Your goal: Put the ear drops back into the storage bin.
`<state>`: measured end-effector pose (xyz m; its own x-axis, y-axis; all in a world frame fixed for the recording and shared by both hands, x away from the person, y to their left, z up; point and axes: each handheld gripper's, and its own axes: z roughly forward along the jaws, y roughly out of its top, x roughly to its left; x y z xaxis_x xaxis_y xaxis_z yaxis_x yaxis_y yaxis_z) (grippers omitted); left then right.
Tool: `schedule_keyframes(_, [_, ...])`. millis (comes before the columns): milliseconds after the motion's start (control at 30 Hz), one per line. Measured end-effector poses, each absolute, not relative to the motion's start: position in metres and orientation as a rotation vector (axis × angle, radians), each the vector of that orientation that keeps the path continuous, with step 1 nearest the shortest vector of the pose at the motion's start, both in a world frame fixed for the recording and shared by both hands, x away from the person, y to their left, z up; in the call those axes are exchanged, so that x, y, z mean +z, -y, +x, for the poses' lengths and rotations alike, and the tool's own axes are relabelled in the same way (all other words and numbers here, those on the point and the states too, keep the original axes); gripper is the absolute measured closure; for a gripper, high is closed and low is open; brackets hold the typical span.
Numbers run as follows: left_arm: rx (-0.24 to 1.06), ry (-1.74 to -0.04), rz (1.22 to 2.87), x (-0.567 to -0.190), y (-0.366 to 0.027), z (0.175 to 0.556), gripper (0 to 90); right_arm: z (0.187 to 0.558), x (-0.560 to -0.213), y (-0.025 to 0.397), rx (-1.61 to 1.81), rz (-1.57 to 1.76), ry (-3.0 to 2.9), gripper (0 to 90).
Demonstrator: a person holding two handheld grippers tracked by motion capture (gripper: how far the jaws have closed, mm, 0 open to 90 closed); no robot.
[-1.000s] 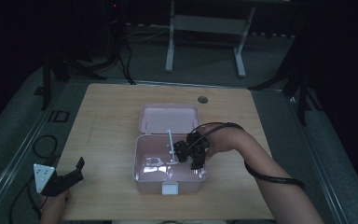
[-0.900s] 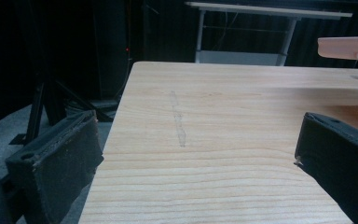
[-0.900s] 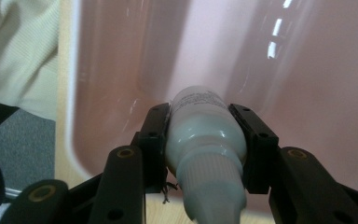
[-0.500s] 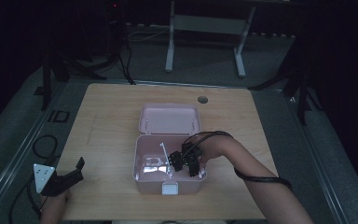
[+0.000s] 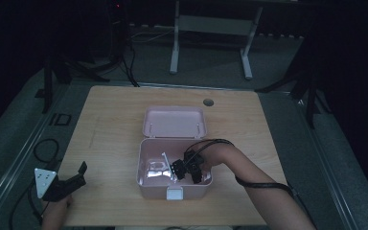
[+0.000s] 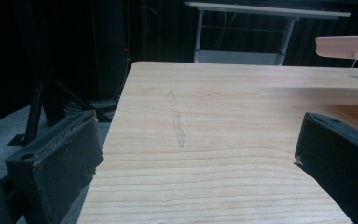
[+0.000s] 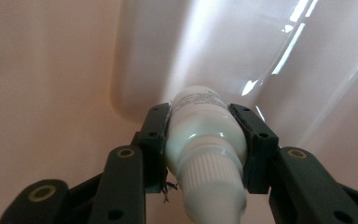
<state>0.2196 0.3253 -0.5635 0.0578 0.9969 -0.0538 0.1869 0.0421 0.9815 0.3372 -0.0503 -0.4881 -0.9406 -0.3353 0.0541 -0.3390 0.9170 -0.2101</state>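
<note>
Inside the pink box (image 5: 148, 179), the right gripper (image 7: 205, 135) clamps a white bottle (image 7: 204, 135).

You get dim high view: room behind table (image 5: 115, 124) near black, tabletop only moderately lit, grain soft. Left gripper view brighter, wood sharp far off, jaws blurred up close. Right gripper view washed pale; glare streaks upper right on box (image 7: 51, 70) wall; bottle (image 7: 205, 135) cap out of focus.
</note>
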Motion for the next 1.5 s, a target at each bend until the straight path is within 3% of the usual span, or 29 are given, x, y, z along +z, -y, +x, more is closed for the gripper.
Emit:
schedule_keyframes(733, [1.031,-1.321,1.335,-0.564,-0.325,0.220,0.5,0.340,-0.486,0.049,0.319,0.481,3.038,57.8])
schedule_keyframes(1500, [1.035,-1.322,1.336,-0.563,-0.325,0.220,0.5,0.338,-0.415,0.066,0.078,0.390,3.161,55.1])
